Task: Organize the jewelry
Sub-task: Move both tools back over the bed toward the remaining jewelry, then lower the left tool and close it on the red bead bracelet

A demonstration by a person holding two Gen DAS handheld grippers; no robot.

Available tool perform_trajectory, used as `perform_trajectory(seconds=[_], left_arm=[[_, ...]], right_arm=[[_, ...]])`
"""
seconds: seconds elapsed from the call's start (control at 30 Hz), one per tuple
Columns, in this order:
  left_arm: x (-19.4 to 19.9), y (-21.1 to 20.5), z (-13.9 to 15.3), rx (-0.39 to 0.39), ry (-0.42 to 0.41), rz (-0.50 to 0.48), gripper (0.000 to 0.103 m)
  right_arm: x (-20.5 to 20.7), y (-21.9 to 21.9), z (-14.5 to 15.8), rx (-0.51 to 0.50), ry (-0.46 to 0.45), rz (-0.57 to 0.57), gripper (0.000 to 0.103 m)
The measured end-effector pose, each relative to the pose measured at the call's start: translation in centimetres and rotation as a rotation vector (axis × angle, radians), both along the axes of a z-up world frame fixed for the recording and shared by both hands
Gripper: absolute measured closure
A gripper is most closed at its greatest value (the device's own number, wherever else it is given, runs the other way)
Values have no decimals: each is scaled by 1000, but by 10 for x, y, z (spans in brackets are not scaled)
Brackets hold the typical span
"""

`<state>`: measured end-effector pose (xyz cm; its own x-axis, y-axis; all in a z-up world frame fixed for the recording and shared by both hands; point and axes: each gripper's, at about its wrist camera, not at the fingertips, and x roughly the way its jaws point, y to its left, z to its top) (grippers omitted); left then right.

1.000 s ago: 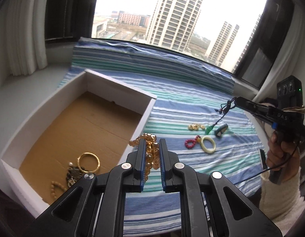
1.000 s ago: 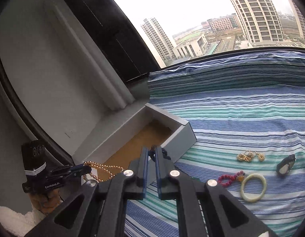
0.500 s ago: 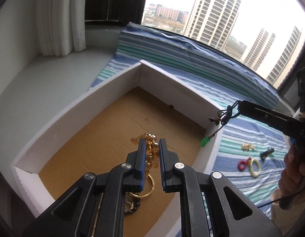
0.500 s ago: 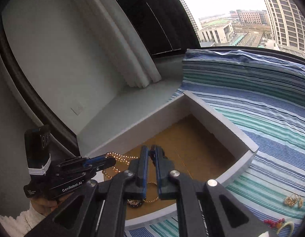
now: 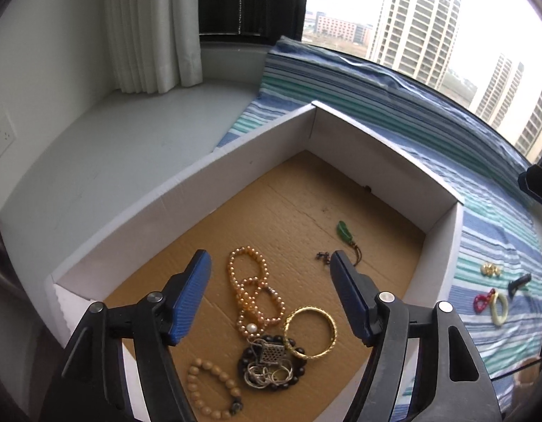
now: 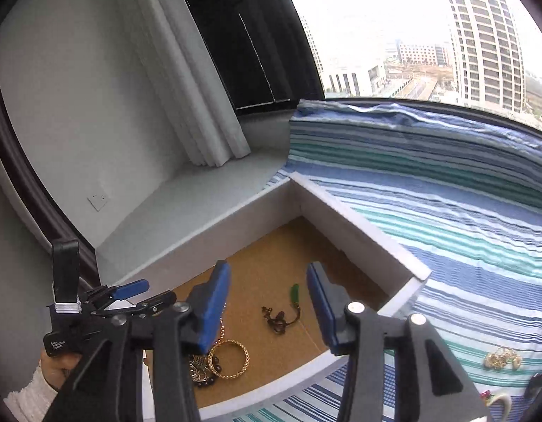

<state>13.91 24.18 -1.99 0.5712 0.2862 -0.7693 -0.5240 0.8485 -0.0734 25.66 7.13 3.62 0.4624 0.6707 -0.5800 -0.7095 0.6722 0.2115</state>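
Right now both of my tongs hang over the shallow white box with a brown cardboard floor [image 5: 236, 161], and both have just been opening, with nothing left between their blue pads.

Through the left wrist view, the left tongs [image 5: 271, 292] stand wide apart at the bottom of the frame. Between them, on the box floor, lies the amber-orange beaded bracelet [image 5: 251, 290], coiled in loops and touching nothing of mine. Just below it, toward the lower middle of the frame, sit a gold bangle [image 5: 310, 332], a tangle of thin silver rings with a small square mesh charm [image 5: 269, 364] on top of a dark beaded string, and a tan wooden bead bracelet [image 5: 211, 390] at the lower left. Above the right pad rests a green pendant on a dark cord [image 5: 344, 234].

Through the right wrist view, the right tongs [image 6: 269, 307] are parted too, and that same pendant lies on the cardboard in the gap between them, clear of both pads. My left tongs show at the lower left of this frame, held by a hand in a white knitted sleeve [image 6: 26, 392].

Out on the blue, teal and white striped cloth [image 5: 489, 246], at the right edge of the left view, lie small gold earrings [image 5: 490, 269], a red bead piece [image 5: 482, 300] touching a pale cream ring [image 5: 499, 307], and a dark clip [image 5: 518, 281].
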Motion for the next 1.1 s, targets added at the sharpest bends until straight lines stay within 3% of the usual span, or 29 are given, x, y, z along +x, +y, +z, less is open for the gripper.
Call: perform_trajectory(seconds=[0.07, 0.13, 0.3, 0.47, 0.67, 0.8, 1.1], left_arm=[[-9, -19, 13, 23, -38, -34, 19], [-18, -41, 22, 40, -73, -72, 13], [-27, -93, 23, -20, -115, -177, 9], [-28, -149, -1, -45, -71, -301, 7], [-22, -209, -45, -106, 58, -441, 7], [-21, -238, -60, -117, 112, -499, 7], [-15, -251, -69, -97, 142, -520, 7]], right_arm=[[-15, -18, 8, -9, -59, -32, 35], [-32, -33, 10, -51, -106, -75, 28], [-77, -80, -13, -113, -155, -119, 28], [-115, -158, -56, -141, -147, -213, 28], [-137, -253, -118, -214, -32, -423, 28], [-146, -296, -143, -196, 67, -520, 28], [-147, -293, -159, -165, 133, -518, 28]])
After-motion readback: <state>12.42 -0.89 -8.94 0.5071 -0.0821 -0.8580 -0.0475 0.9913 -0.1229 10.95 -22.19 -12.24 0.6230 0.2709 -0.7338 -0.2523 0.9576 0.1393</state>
